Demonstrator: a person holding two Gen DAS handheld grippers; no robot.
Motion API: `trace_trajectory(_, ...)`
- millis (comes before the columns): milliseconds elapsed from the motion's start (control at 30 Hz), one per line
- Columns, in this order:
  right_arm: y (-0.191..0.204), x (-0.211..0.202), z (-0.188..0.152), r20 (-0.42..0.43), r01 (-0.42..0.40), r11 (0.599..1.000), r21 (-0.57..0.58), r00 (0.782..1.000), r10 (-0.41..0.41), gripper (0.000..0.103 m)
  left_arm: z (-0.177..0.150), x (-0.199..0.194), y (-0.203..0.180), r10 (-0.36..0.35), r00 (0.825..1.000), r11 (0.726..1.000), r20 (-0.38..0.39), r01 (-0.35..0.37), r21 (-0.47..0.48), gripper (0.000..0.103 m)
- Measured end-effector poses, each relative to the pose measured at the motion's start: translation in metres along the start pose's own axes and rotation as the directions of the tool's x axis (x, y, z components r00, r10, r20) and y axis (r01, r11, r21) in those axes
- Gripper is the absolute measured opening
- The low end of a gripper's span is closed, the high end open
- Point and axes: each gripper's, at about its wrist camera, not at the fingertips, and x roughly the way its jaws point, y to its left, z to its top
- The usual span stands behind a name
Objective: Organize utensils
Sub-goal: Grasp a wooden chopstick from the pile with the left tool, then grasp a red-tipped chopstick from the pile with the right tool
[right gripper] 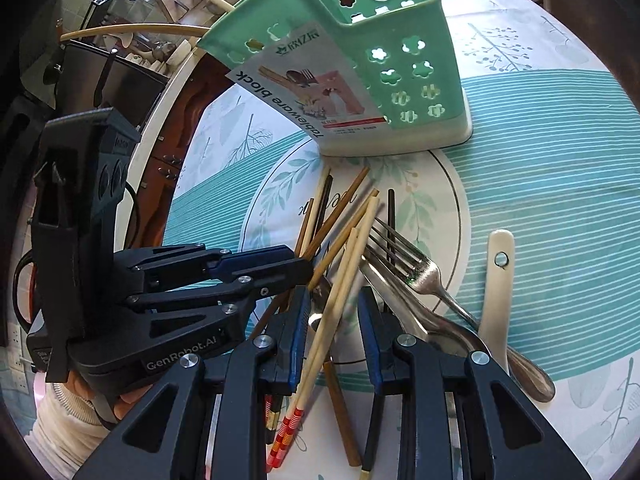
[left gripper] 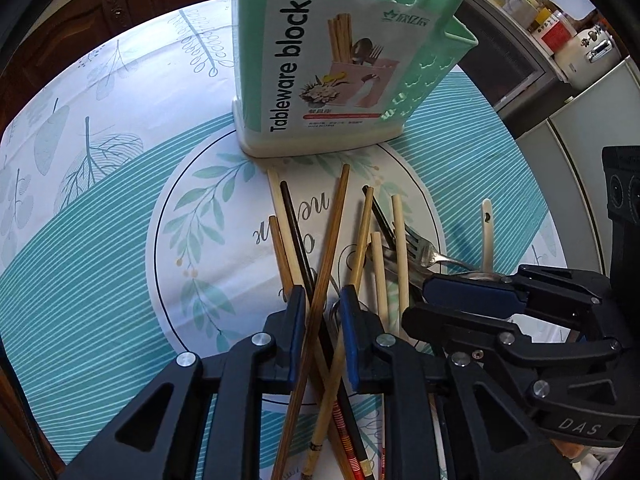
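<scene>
A green tableware holder (left gripper: 340, 60) (right gripper: 400, 80) stands upright on the round table. In front of it lies a loose heap of chopsticks (left gripper: 320, 264) (right gripper: 344, 240), a metal fork (left gripper: 424, 252) (right gripper: 416, 272), a metal spoon (right gripper: 460, 336) and a white spoon handle (left gripper: 487, 236) (right gripper: 498, 280). My left gripper (left gripper: 322, 304) (right gripper: 306, 270) points down into the heap. A brown chopstick (left gripper: 332, 236) runs between its jaws beside the left pad, with a gap to the right pad. My right gripper (right gripper: 334, 304) (left gripper: 414, 300) straddles a pale chopstick pair (right gripper: 340, 292), pads apart from it.
A leaf-patterned teal tablecloth (left gripper: 100, 240) (right gripper: 540, 200) covers the table. Bottles and a white pot (left gripper: 588, 44) line a counter beyond the far right edge. A hand in a pale sleeve (right gripper: 64, 412) holds the left gripper. Dark wooden cabinets stand behind.
</scene>
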Motion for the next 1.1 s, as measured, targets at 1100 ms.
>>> trace_trajectory(1100,-0.016,0.012,0.001,-0.046,-0.048,0.996,0.075,0.998,0.052,0.003,-0.027,-0.002,0.028,0.004,1.0,0.999,-0.007,-0.004,-0.05,0.004)
